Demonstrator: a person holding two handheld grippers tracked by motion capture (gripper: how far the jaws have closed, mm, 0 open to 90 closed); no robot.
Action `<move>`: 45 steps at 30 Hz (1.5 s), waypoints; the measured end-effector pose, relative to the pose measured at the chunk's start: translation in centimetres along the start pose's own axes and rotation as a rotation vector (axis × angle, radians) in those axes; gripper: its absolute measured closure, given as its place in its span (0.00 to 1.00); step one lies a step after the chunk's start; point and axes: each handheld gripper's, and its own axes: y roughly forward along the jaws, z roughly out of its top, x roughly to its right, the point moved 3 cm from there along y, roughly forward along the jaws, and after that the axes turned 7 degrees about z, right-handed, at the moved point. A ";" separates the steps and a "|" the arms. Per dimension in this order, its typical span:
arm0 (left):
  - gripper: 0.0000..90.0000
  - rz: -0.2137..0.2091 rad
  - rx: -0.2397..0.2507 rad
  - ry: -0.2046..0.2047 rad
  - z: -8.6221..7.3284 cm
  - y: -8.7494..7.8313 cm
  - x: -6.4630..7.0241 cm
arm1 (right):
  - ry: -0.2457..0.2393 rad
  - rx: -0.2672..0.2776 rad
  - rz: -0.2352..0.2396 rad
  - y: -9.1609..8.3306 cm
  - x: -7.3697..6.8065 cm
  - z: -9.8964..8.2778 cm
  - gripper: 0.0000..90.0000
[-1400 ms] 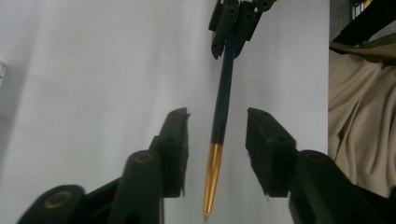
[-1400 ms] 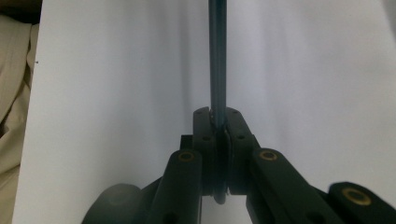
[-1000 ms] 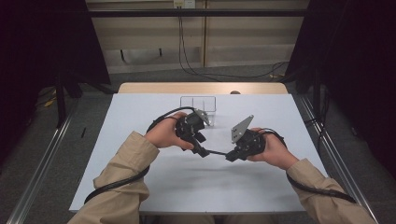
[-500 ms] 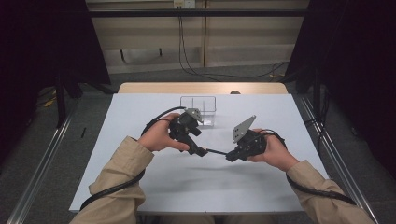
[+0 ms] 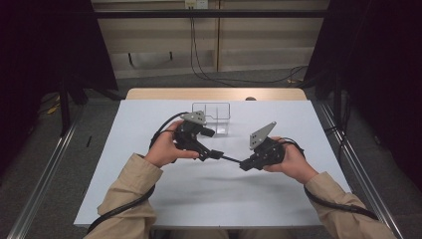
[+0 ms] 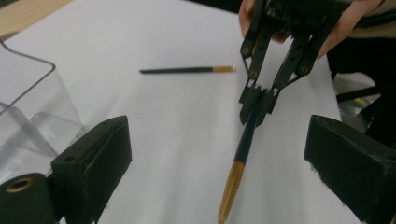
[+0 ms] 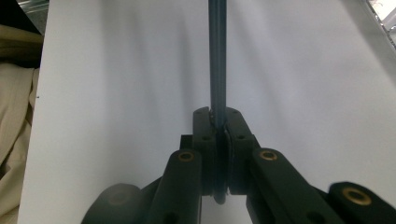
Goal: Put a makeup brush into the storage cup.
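Note:
A dark blue pencil (image 7: pixel 217 56) with a gold end runs straight out from my right gripper (image 7: pixel 218 116), whose jaws are shut on it. In the high view that pencil (image 5: pixel 229 158) bridges the gap between my right gripper (image 5: pixel 245 165) and my left gripper (image 5: pixel 214 153) above the middle of the table. My left gripper (image 6: pixel 219 149) stands wide open, and the pencil's gold end (image 6: pixel 231 186) points in between its jaws without touching either. The right gripper (image 6: pixel 254 105) holds the pencil's far part. A second dark pencil (image 6: pixel 187 70) lies flat on the white sheet beyond.
A clear plastic box (image 5: pixel 211 112) stands on the white sheet (image 5: pixel 149 129) just behind my left hand, and its wall (image 6: pixel 28 116) is close to the left jaw. Wooden table edge at the back, dark curtains and rails at both sides.
My left hand has drifted slightly left and toward me. The right gripper has stayed almost still with the pencil in it.

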 end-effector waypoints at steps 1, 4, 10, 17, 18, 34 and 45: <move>0.07 0.005 0.024 -0.005 0.0 0.0 0.0 | -0.005 0.006 -0.002 0.0 0.0 0.0 0.95; 0.07 0.009 0.082 -0.024 -0.2 -0.1 0.0 | -0.006 0.020 -0.002 -0.1 0.0 0.2 0.95; 0.07 0.025 0.193 -0.040 -0.5 -0.1 0.2 | 0.004 0.052 -0.006 -0.3 0.0 0.4 0.95; 0.06 0.027 0.267 -0.098 -0.8 -0.1 -0.1 | 0.010 0.116 -0.007 -0.4 0.0 0.8 0.95; 0.06 0.031 0.270 -0.099 -0.8 -0.1 -0.1 | 0.014 0.131 -0.012 -0.4 0.0 0.8 0.95; 0.08 0.025 0.334 -0.128 -0.8 0.2 -0.1 | 0.095 0.389 -0.021 -0.1 0.0 2.1 0.95; 0.19 0.028 0.371 -0.131 -0.7 0.1 -0.1 | 0.145 0.548 -0.037 -0.1 0.1 2.7 0.95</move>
